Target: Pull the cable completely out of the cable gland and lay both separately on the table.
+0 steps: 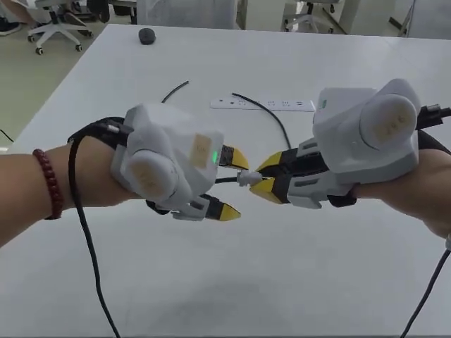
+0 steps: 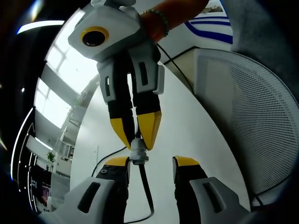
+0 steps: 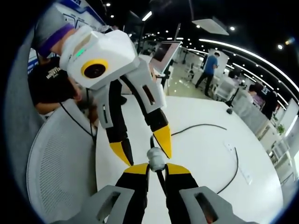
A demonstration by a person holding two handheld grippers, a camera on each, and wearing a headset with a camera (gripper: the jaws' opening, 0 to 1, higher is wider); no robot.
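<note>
A small white cable gland (image 1: 246, 177) is held above the white table (image 1: 282, 267), and my right gripper (image 1: 266, 174) is shut on it with its yellow tips. A thin black cable (image 1: 224, 180) runs out of the gland to the left. My left gripper (image 1: 232, 183) is open, its jaws standing above and below that cable without touching it. In the left gripper view the cable (image 2: 145, 184) drops from the gland (image 2: 138, 151) between my open left gripper (image 2: 152, 161). In the right gripper view my right gripper (image 3: 157, 169) clamps the gland (image 3: 156, 158).
A white power strip (image 1: 264, 104) with a black lead (image 1: 276, 121) lies on the table behind the grippers. A dark round object (image 1: 146, 35) sits near the far edge. A mesh chair (image 2: 247, 116) stands close by. Office chairs (image 1: 60, 24) stand beyond the table.
</note>
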